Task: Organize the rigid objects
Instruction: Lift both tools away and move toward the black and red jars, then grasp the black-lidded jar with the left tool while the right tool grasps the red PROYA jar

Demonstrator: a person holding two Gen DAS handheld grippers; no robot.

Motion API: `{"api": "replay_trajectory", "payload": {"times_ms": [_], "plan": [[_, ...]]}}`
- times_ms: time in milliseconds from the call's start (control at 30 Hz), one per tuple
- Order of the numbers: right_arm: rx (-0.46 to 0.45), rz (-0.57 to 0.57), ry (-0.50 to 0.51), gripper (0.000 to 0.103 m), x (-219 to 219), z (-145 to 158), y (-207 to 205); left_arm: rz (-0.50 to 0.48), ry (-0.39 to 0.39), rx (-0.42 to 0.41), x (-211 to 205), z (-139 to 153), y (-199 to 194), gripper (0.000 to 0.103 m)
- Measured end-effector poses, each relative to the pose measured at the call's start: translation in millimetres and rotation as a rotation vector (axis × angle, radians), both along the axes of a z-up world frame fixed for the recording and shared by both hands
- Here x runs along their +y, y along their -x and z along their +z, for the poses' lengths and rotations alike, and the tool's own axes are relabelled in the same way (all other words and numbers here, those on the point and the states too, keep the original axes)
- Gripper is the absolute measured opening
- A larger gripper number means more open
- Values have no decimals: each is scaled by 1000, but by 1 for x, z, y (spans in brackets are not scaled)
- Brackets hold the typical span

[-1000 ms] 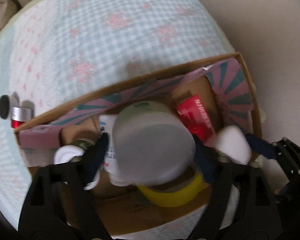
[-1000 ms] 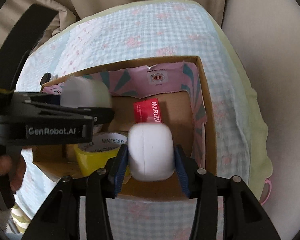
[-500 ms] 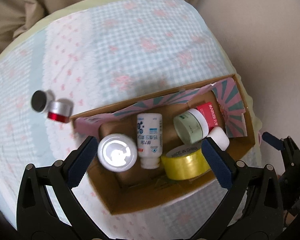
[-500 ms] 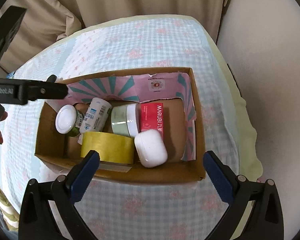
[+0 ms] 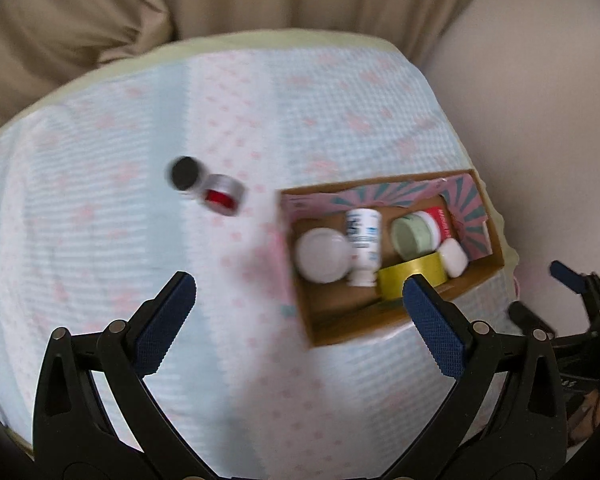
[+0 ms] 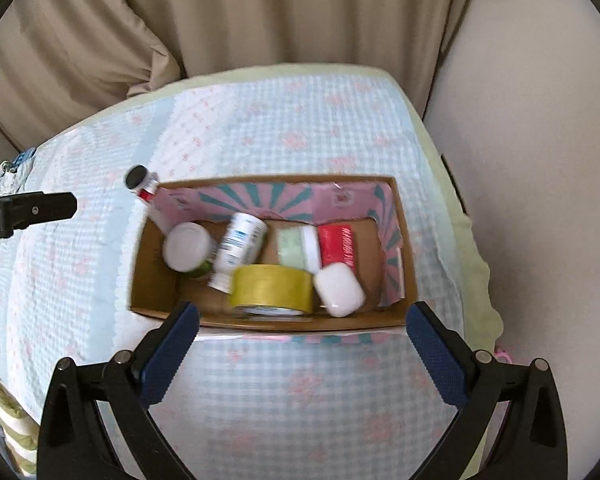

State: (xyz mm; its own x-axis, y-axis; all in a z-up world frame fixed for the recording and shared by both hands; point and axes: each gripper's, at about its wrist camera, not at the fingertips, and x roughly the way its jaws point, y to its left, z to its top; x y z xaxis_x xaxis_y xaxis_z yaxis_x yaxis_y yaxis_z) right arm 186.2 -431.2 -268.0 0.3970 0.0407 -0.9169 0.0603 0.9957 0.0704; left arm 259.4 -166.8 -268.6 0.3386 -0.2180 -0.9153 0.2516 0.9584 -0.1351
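Observation:
A cardboard box (image 6: 268, 322) (image 5: 480, 276) on the checked cloth holds a white-lidded jar (image 6: 188, 247) (image 5: 322, 255), a white bottle (image 6: 240, 246) (image 5: 363, 246), a green cream jar (image 6: 298, 248) (image 5: 414, 236), a red packet (image 6: 340, 249), a yellow tape roll (image 6: 271, 288) (image 5: 414, 274) and a white earbud case (image 6: 339, 289) (image 5: 453, 257). A small black-capped red and silver item (image 5: 206, 190) (image 6: 142, 184) lies on the cloth left of the box. My left gripper (image 5: 298, 294) is open and empty, above the cloth left of the box. My right gripper (image 6: 302, 326) is open and empty at the box's near wall.
The cloth-covered table (image 6: 284, 400) has a beige curtain (image 6: 260, 12) behind it and a pale wall (image 6: 540, 160) on the right. The left gripper's finger (image 6: 32, 212) reaches in at the left edge of the right wrist view. The right gripper (image 5: 580, 292) shows at the right edge of the left wrist view.
Both grippers let go of their loads into the box, the left the cream jar and the right the earbud case, then opened and drew back. The left one has swung to the left.

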Motion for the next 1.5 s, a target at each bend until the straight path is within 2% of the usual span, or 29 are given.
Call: {"api": "replay_trajectory", "payload": {"times_ms": [167, 300, 533, 700, 967, 1100, 1367, 1500], "plan": [[-53, -37, -12, 103, 53, 41, 12, 20, -5, -54, 75, 26, 18, 103], [-52, -79, -63, 103, 107, 61, 18, 2, -5, -89, 125, 40, 26, 103], [-57, -201, -191, 103, 181, 64, 15, -73, 11, -128, 208, 49, 22, 103], [-52, -265, -236, 103, 219, 54, 2, -127, 7, -119, 235, 34, 3, 103], [-78, -369, -344, 103, 244, 13, -42, -191, 41, -79, 233, -23, -51, 103], [-79, -415, -353, 101, 246, -27, -80, -214, 49, -75, 217, -65, -85, 103], [-108, -511, -346, 89, 241, -112, -145, -317, 74, -100, 175, -171, -149, 102], [-127, -550, -326, 84, 242, -151, -166, -353, 109, -131, 160, -204, -169, 100]]}}
